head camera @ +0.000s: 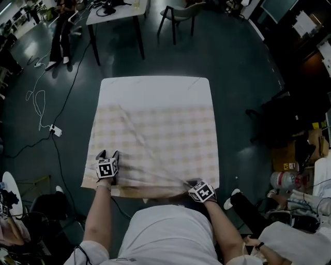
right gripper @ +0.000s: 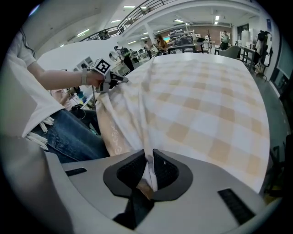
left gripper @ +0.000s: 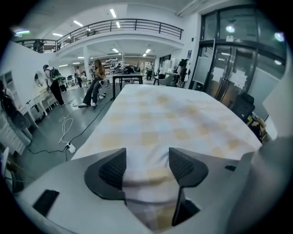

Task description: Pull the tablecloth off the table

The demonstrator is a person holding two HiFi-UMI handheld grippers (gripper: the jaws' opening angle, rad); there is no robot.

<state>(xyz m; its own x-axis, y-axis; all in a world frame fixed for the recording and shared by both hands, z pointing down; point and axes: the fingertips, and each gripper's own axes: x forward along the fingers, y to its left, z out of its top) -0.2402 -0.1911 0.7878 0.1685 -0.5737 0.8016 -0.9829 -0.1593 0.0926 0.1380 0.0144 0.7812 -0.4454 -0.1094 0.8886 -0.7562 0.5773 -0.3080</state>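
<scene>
A checked beige-and-white tablecloth (head camera: 155, 140) covers the square table, and a plain white strip (head camera: 155, 87) shows at the far end. Creases run across the cloth toward the near right corner. My left gripper (head camera: 107, 154) is at the near left edge, open, with the cloth (left gripper: 151, 137) rumpled between and under its spread jaws (left gripper: 147, 167). My right gripper (head camera: 192, 183) is at the near right corner, shut on a bunched fold of cloth (right gripper: 137, 109) that rises from between its jaws (right gripper: 149, 169). The left gripper (right gripper: 107, 73) also shows in the right gripper view.
I stand at the near edge, my legs (right gripper: 73, 137) against the hanging cloth. Cables (head camera: 39, 103) and a power strip (head camera: 56, 130) lie on the floor to the left. A desk (head camera: 116, 15) and chair (head camera: 181, 15) stand beyond. Boxes and a bottle (head camera: 283, 179) crowd the right.
</scene>
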